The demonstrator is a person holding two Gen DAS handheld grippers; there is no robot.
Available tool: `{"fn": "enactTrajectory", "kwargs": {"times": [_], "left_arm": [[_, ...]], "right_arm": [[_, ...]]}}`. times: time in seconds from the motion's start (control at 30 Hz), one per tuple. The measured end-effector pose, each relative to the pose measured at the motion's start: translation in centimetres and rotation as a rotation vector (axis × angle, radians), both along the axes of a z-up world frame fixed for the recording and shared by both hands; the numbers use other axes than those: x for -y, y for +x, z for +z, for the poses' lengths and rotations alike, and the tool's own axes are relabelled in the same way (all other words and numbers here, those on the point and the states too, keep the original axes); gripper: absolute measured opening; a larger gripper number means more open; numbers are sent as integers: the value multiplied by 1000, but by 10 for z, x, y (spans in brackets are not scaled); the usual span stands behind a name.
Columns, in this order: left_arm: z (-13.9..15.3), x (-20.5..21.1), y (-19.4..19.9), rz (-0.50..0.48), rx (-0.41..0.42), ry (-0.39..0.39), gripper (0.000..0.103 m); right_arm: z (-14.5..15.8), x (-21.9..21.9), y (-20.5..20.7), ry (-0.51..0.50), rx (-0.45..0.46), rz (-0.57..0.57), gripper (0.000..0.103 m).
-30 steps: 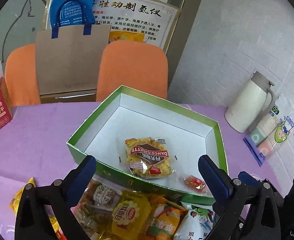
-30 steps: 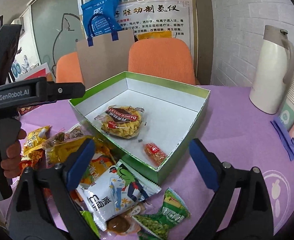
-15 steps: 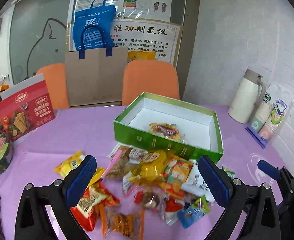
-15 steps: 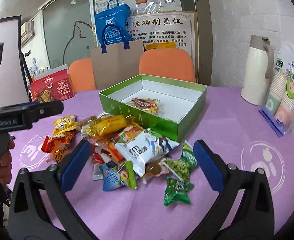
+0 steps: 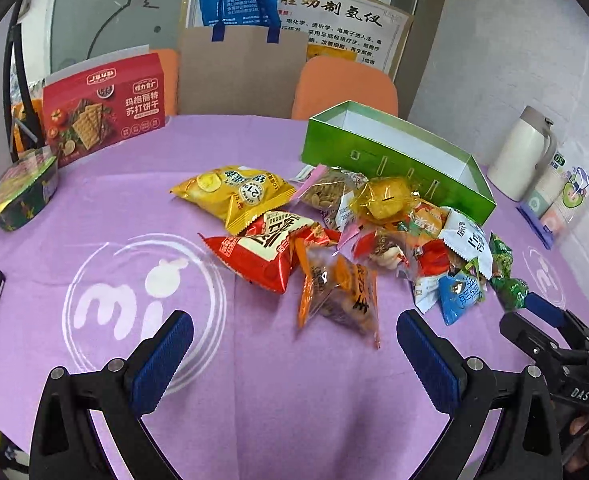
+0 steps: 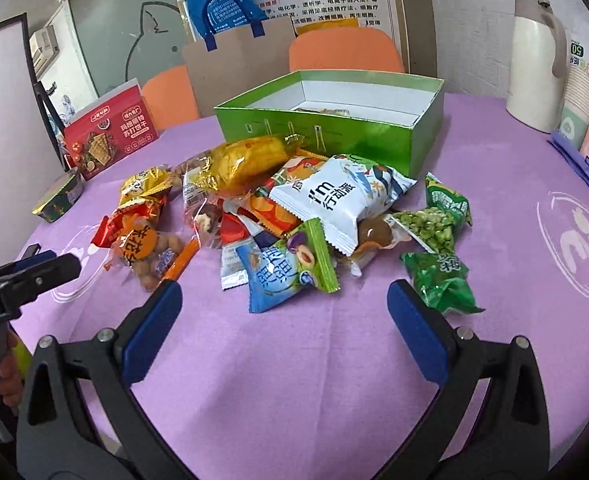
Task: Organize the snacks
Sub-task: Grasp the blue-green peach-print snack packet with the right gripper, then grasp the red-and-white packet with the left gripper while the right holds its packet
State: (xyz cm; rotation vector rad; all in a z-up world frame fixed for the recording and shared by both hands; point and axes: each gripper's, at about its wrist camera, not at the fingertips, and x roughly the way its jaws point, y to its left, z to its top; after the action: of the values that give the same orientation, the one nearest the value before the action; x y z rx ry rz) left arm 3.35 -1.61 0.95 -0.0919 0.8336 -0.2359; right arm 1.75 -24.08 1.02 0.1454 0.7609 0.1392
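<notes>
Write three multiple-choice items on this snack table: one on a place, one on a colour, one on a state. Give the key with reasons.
1. Where does the snack pile lie?
A. inside the box
B. on the cloth in front of the box
C. on a chair

2. What colour is the outside of the open box?
A. green
B. red
C. blue

3. How is the right gripper?
A. shut on a packet
B. shut on nothing
C. open, holding nothing

Key: B, the packets rest on the purple cloth before the box's front wall; A, its outer walls are green; C, its blue pads stand wide apart with only cloth between them.
</notes>
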Motion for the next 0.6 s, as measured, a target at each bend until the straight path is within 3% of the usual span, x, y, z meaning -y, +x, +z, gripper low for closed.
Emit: {"fn": "enactTrajectory", "kwargs": {"times": [0.13, 0.17, 0.27, 0.4, 0.6], "left_arm": [[6, -4, -4, -4, 18, -14, 103], [9, -3, -4, -10, 29, -12, 103], [18, 8, -2, -49, 56, -5, 103], [24, 33, 6, -126, 74, 5, 102], [14, 89, 31, -257, 14, -26, 86]], "right_arm": [[-9, -6, 22, -11, -21, -22, 95], [-12, -6, 26, -17, -28, -28, 90], [-20, -6, 27, -78, -49, -58, 42], [-18, 8, 11, -42, -62, -51, 37], [-16, 27, -19, -4, -70, -57, 37]]}}
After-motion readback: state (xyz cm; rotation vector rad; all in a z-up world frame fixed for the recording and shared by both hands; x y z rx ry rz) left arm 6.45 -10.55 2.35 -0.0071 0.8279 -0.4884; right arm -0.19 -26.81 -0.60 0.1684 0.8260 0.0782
